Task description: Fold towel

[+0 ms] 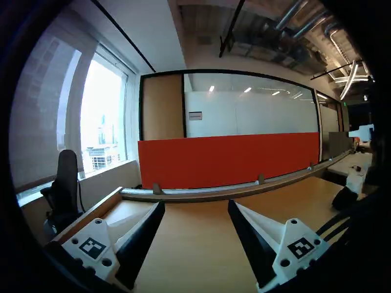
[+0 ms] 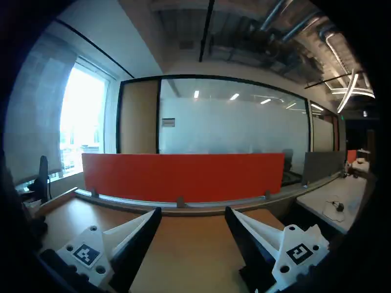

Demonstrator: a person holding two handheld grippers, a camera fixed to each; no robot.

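My left gripper point(image 1: 195, 207) is held open above a bare wooden desk point(image 1: 195, 244), with nothing between its two white fingers. In the right gripper view my right gripper point(image 2: 192, 212) is open as well, over the same kind of wooden desk point(image 2: 190, 254), and its jaws hold nothing. Both point level toward an orange divider panel.
An orange divider panel point(image 1: 229, 158) point(image 2: 183, 176) runs along the desk's far edge. A black office chair point(image 1: 63, 188) stands at the left by the window. A white-and-black object point(image 1: 349, 190) sits at the right edge. A white desk point(image 2: 332, 202) with a cable lies to the right.
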